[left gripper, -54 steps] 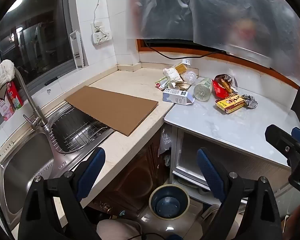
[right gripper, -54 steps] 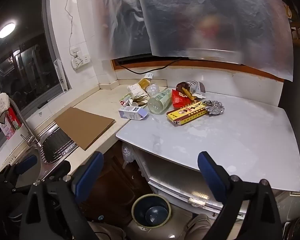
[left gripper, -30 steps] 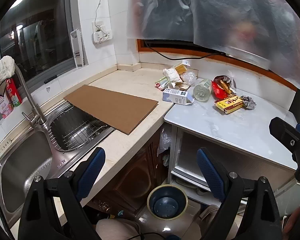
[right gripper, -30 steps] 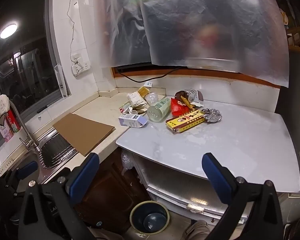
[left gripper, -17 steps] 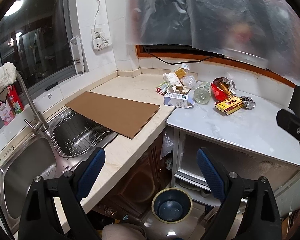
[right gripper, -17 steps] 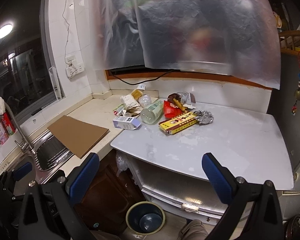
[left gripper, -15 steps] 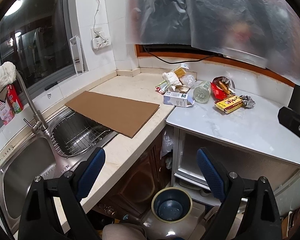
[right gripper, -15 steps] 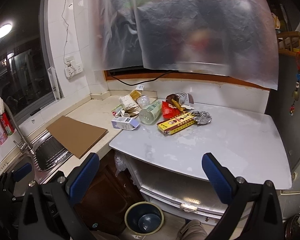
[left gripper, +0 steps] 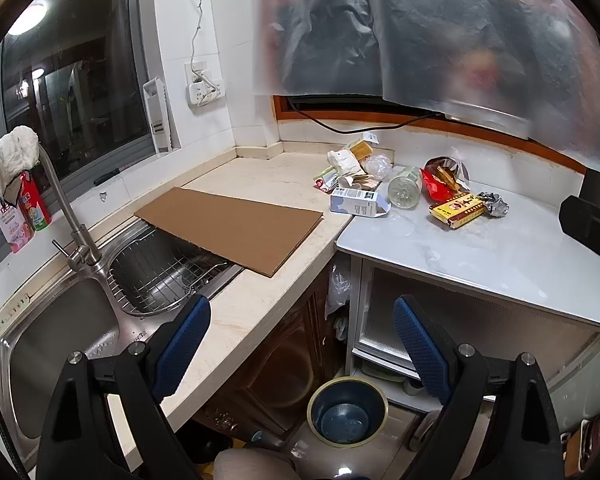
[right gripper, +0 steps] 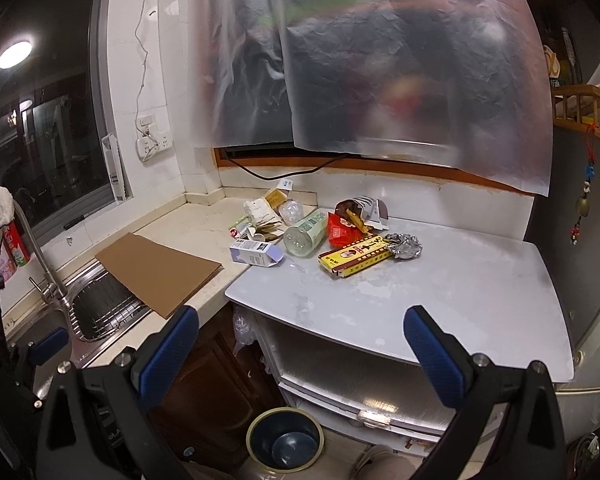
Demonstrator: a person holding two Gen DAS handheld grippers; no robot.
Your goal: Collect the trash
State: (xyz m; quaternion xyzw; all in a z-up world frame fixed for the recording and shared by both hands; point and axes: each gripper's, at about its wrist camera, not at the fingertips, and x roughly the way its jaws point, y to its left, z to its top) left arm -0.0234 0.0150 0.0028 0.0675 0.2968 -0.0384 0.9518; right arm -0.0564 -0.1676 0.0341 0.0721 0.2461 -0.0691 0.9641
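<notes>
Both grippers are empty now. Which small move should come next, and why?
Probably move the right gripper forward toward the yellow box. Both the right one and the left gripper are open, hold nothing, and hang short of the counter edge. The box lies at the near edge of the trash pile, flat and unobstructed. The bin on the floor looks empty.

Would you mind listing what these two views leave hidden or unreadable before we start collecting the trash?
- Behind the plastic sheet: both views show only blurred dark and red shapes.
- Trash pile: back items overlap; labels too small to read in either view.
- Yellow box: print too small.
- Bin: only the inside bottom shows; its outside is hidden by the rim.
- Sink: the left gripper covers its near part.
</notes>
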